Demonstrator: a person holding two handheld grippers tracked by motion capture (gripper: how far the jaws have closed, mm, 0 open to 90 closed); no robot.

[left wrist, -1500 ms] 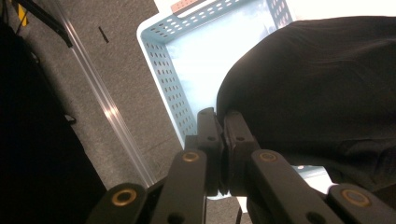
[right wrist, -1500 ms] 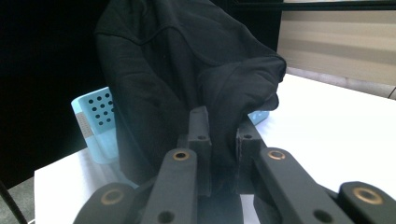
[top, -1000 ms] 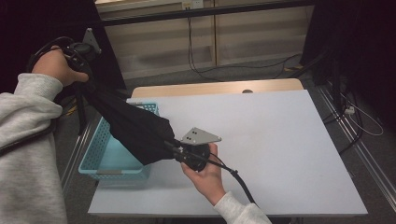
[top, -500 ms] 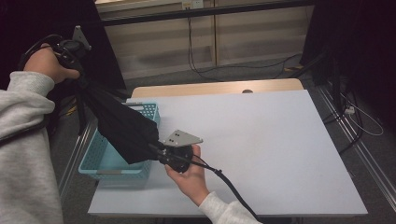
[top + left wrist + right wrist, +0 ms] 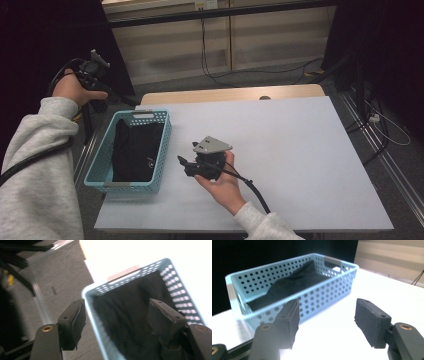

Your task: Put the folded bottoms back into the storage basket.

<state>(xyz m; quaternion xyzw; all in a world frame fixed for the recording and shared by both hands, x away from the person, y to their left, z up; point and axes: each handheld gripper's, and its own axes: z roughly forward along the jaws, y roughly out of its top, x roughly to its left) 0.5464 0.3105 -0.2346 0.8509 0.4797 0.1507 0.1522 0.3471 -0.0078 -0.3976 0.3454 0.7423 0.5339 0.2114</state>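
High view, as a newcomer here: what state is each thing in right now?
Basket: upright at the table's left edge, holding the cloth.
Black cloth: crumpled, lying inside the basket.
Left gripper: open, raised above the basket, holding nothing.
Right gripper: open, holding nothing, beside the basket.
Table: bare white top.

Black garment [image 5: 134, 150] now released and lying inside the blue basket [image 5: 161, 150], no longer stretched between grippers. Left gripper [image 5: 95, 75] now empty, jaws apart, off the table's left edge. Right gripper [image 5: 186, 164] emptied too, jaws apart, beside the basket.
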